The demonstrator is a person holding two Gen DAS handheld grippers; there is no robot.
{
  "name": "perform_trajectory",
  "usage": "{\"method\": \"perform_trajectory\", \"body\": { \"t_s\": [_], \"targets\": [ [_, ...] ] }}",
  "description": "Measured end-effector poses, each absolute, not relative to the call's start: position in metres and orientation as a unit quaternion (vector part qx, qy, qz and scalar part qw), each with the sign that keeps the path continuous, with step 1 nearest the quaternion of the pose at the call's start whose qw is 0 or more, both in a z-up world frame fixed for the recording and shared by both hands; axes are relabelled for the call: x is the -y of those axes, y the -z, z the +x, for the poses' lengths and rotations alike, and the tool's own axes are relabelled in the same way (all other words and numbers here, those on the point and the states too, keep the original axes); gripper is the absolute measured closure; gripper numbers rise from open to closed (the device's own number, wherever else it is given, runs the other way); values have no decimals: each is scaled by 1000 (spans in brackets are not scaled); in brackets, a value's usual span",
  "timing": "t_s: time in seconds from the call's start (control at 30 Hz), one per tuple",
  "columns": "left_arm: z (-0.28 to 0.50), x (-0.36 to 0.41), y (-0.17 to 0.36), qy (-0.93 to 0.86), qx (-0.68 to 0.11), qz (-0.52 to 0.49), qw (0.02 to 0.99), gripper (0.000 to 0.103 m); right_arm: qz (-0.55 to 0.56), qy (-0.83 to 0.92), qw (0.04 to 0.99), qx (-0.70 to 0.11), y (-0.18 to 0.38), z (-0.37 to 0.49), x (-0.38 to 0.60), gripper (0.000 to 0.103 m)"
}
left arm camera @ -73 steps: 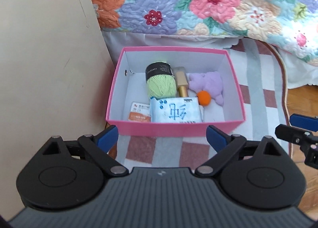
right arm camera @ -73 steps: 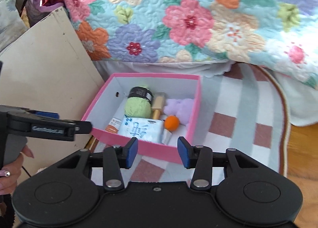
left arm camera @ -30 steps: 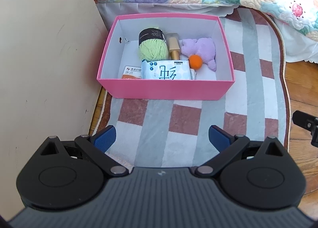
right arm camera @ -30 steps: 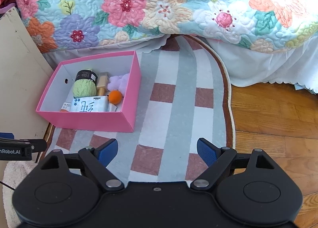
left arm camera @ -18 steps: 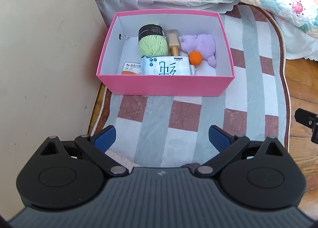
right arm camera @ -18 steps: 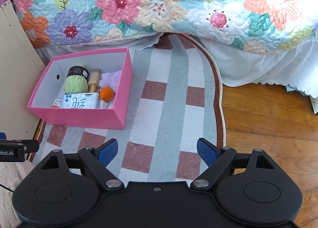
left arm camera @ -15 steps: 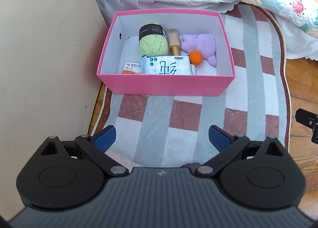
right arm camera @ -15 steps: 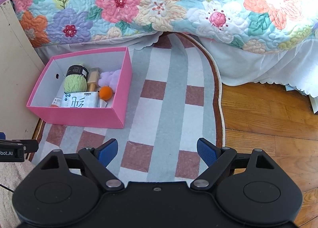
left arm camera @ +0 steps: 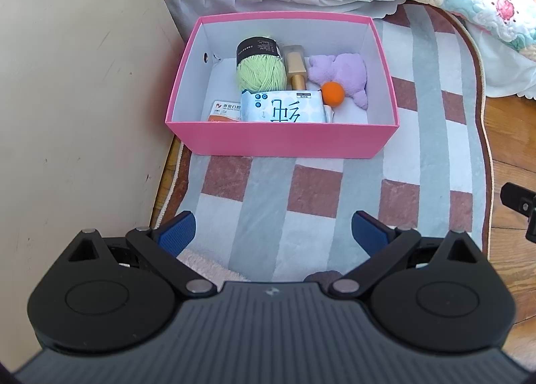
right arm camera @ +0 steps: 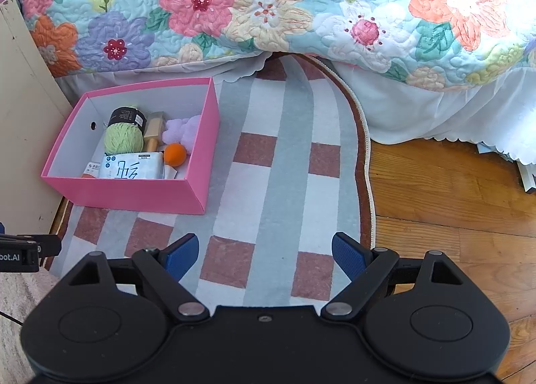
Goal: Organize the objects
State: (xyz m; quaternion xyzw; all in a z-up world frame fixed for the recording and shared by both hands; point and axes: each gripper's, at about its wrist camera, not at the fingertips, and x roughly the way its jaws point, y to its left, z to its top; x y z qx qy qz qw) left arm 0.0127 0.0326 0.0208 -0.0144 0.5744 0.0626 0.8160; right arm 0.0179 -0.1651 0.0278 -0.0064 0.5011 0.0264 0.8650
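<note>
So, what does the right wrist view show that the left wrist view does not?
Only the right wrist view shows the wide wooden floor right of the rug and the white bed skirt. Only the left wrist view shows the large beige panel filling its left side. Both show the pink box on the checked rug, holding green yarn, an orange ball and a tissue pack, and each open, empty tool.

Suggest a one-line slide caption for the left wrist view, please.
Open left gripper over checked rug, facing pink box packed with yarn, tissues, plush.
</note>
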Motion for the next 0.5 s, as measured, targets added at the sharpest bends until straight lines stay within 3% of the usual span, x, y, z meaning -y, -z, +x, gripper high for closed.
{"method": "perform_trajectory", "body": {
  "t_s": [0.5],
  "targets": [
    [12,-34,-21,-68,-571,-10,818,2,-3,-22,862,-506,-26,19,168,13]
  ]
}}
